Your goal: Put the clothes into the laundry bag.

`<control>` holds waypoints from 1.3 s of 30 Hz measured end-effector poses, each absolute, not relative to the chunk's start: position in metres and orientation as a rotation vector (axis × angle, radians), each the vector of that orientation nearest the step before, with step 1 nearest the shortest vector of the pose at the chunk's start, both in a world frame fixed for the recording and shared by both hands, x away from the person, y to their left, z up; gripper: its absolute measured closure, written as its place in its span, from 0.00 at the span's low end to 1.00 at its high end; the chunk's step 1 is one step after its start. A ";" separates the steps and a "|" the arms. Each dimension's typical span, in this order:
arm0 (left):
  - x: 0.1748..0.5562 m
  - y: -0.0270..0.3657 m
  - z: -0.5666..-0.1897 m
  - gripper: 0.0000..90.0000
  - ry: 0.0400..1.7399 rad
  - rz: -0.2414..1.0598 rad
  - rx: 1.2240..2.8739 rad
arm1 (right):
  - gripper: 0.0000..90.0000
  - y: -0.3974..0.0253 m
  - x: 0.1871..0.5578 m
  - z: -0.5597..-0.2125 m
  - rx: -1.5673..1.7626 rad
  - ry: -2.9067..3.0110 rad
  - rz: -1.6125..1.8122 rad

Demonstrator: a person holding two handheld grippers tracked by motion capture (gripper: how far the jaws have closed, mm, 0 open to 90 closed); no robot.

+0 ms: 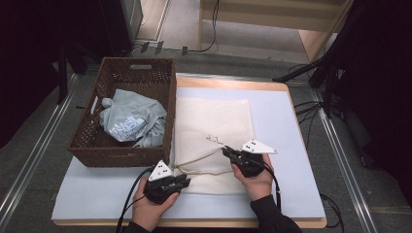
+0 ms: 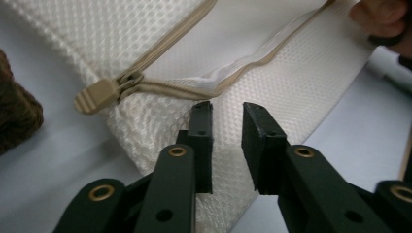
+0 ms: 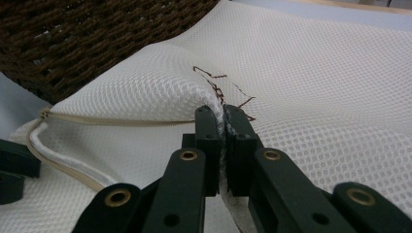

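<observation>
A cream mesh laundry bag (image 1: 214,124) lies flat on the table, its beige zipper open along the near part. My right gripper (image 3: 223,114) is shut on a pinched fold of the bag's upper mesh layer (image 3: 160,92), lifting it so the mouth gapes. My left gripper (image 2: 227,110) is open, its jaws just above the mesh at the bag's near left corner, a little right of the tan zipper pull (image 2: 97,95). In the high view the left gripper (image 1: 180,180) sits at the bag's corner and the right gripper (image 1: 227,152) over its middle.
A brown wicker basket (image 1: 85,138) stands at the left on the pale blue mat (image 1: 286,145), touching the bag's left side, with a crumpled grey garment (image 1: 132,121) inside. Black stands and cables crowd the floor at the far right.
</observation>
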State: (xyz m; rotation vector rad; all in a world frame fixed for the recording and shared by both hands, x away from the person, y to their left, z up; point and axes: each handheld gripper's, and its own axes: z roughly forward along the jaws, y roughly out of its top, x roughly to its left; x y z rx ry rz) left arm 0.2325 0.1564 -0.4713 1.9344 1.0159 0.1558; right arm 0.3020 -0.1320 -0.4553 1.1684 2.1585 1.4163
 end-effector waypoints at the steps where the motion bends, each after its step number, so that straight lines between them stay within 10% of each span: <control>1: 0.232 0.157 -0.469 0.79 1.014 0.153 1.923 | 0.97 -0.132 0.302 -0.457 1.172 2.161 1.413; 39: 0.255 0.193 -0.388 0.84 1.019 0.363 1.798 | 0.96 -0.135 0.304 -0.465 1.207 2.194 1.401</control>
